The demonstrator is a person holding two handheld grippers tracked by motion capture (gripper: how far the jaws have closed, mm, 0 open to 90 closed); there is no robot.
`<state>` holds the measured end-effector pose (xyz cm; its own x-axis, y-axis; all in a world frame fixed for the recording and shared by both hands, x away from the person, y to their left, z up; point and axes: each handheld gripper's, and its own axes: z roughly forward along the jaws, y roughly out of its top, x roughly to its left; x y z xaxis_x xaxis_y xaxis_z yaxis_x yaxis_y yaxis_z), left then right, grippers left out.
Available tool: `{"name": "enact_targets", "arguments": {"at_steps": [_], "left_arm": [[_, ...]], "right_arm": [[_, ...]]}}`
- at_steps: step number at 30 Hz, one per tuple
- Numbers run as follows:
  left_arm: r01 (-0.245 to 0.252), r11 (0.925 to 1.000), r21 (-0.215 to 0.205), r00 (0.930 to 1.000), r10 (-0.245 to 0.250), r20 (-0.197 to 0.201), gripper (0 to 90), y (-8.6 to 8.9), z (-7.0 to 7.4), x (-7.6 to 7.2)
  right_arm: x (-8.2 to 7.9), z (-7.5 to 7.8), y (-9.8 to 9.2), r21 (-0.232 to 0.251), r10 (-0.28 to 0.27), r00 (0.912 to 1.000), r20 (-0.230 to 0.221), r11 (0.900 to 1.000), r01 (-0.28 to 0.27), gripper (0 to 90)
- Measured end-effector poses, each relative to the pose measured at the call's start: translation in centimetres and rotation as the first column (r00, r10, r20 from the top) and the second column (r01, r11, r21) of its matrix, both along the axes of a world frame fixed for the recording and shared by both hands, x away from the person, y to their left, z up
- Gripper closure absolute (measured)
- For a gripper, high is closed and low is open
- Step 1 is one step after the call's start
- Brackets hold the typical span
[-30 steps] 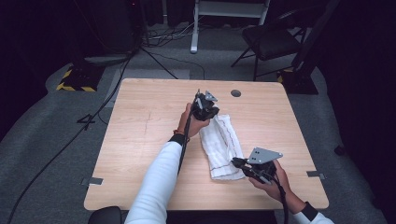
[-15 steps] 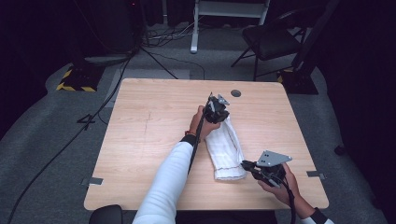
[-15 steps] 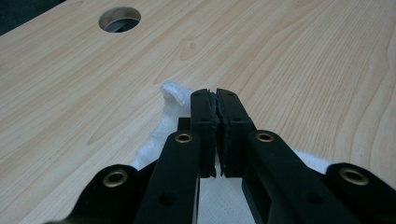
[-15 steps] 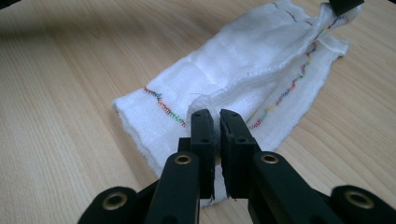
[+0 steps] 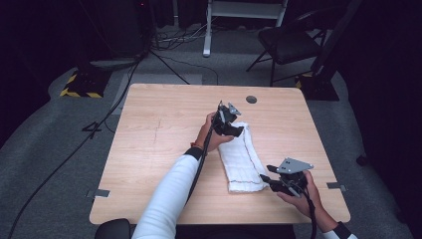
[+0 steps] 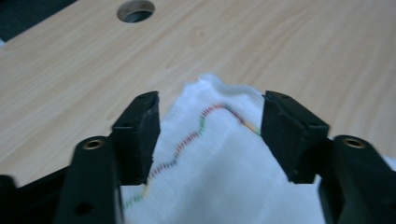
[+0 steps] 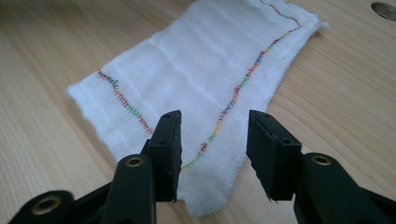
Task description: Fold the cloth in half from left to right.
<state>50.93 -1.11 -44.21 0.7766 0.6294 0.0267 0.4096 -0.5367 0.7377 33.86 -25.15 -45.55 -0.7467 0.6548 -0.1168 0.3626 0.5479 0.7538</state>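
A white folded cloth (image 5: 243, 157) with multicoloured stitching lies flat on the wooden table (image 5: 159, 129), right of centre. My left gripper (image 5: 241, 130) sits at the cloth's far end. In the left gripper view its jaws (image 6: 210, 100) have just been opening and stand apart on either side of the cloth's corner (image 6: 219, 163), pads off it. My right gripper (image 5: 264, 179) is at the cloth's near end. Its jaws (image 7: 215, 116) have also just been opening and hover open above the stitched edge of the cloth (image 7: 201, 60).
A round cable hole (image 5: 251, 99) is in the table's far edge, beyond the cloth. On the floor behind the table are a black chair (image 5: 288, 42), a yellow-and-black striped block (image 5: 79, 85) and trailing cables (image 5: 164, 59). Bare tabletop extends to the left.
Both grippers were shut on the cloth's ends and drew it out lengthwise, the left hand moving right. Now both have opened and the cloth lies released on the table.
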Motion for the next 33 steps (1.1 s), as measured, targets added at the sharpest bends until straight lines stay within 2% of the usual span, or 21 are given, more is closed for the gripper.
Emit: {"name": "enact_targets", "arguments": {"at_steps": [3,5,6,8,11,13,16,19,20,21,23,24,25,27,30,33], "left_arm": [[0.054,0.9985,0.012,0.9984,-0.054,-0.015,26.5,0.9,0.1,-2.0],[0.090,0.9956,0.025,0.9959,-0.090,-0.007,23.9,1.4,-0.1,-4.0],[0.106,0.9941,0.023,0.9943,-0.106,-0.016,23.7,1.6,-0.3,-4.8],[0.143,0.9886,0.047,0.9897,-0.143,-0.013,22.4,1.7,-0.6,-6.7],[0.208,0.9768,0.049,0.9770,-0.205,-0.057,22.5,1.8,-1.5,-8.9],[0.240,0.9684,0.067,0.9698,-0.236,-0.061,22.6,1.8,-2.0,-10.2],[0.267,0.9614,0.067,0.9626,-0.262,-0.067,22.8,1.8,-2.5,-11.7],[0.292,0.9511,0.101,0.9557,-0.285,-0.072,23.1,1.5,-3.2,-12.5],[0.303,0.9441,0.130,0.9522,-0.294,-0.083,23.2,1.5,-3.5,-12.6],[0.305,0.9416,0.143,0.9516,-0.295,-0.088,23.1,1.5,-3.9,-12.6],[0.301,0.9467,0.116,0.9502,-0.287,-0.122,23.3,1.8,-4.6,-12.3],[0.303,0.9474,0.103,0.9487,-0.290,-0.127,23.3,2.0,-4.7,-12.3],[0.312,0.9443,0.104,0.9465,-0.299,-0.120,23.4,2.2,-4.7,-12.3],[0.313,0.9439,0.105,0.9464,-0.301,-0.118,23.4,2.4,-4.8,-12.3],[0.306,0.9488,0.079,0.9462,-0.294,-0.136,24.0,3.0,-5.0,-12.3],[0.309,0.9492,0.057,0.9444,-0.300,-0.135,24.1,3.7,-5.2,-12.3]], "right_arm": [[0.4,0.0,-0.4,0.004,-0.015,0.9999,-0.006,1.000,0.015,48.8],[0.8,-0.1,-0.8,0.001,-0.022,0.9997,-0.009,1.000,0.022,46.8],[1.0,-0.2,-0.9,0.004,-0.025,0.9996,-0.015,1.000,0.025,45.9],[1.3,-0.4,-1.3,0.000,-0.031,0.9993,-0.019,1.000,0.031,44.6],[1.8,-0.7,-1.7,-0.002,-0.032,0.9989,-0.034,1.000,0.032,42.4],[2.2,-1.0,-1.9,-0.006,-0.031,0.9986,-0.044,1.000,0.030,40.2],[2.7,-1.4,-2.0,-0.006,-0.017,0.9983,-0.055,1.000,0.017,38.4],[2.8,-1.7,-1.7,-0.010,0.004,0.9982,-0.059,1.000,-0.005,37.2],[2.8,-1.8,-1.6,-0.012,0.012,0.9981,-0.060,1.000,-0.012,36.9],[2.8,-1.9,-1.4,-0.014,0.018,0.9980,-0.061,1.000,-0.019,36.5],[2.8,-2.2,-1.1,-0.019,0.026,0.9970,-0.072,0.999,-0.027,35.7],[2.7,-2.4,-1.0,-0.024,0.034,0.9964,-0.077,0.999,-0.036,35.6],[2.6,-2.5,-0.7,-0.037,0.041,0.9958,-0.082,0.998,-0.045,35.5],[2.4,-2.8,-0.3,-0.059,0.051,0.9952,-0.084,0.997,-0.056,35.5],[2.4,-3.2,0.0,-0.063,0.059,0.9934,-0.099,0.996,-0.065,36.4],[2.2,-3.3,0.4,-0.053,0.058,0.9920,-0.112,0.997,-0.064,38.5]]}}
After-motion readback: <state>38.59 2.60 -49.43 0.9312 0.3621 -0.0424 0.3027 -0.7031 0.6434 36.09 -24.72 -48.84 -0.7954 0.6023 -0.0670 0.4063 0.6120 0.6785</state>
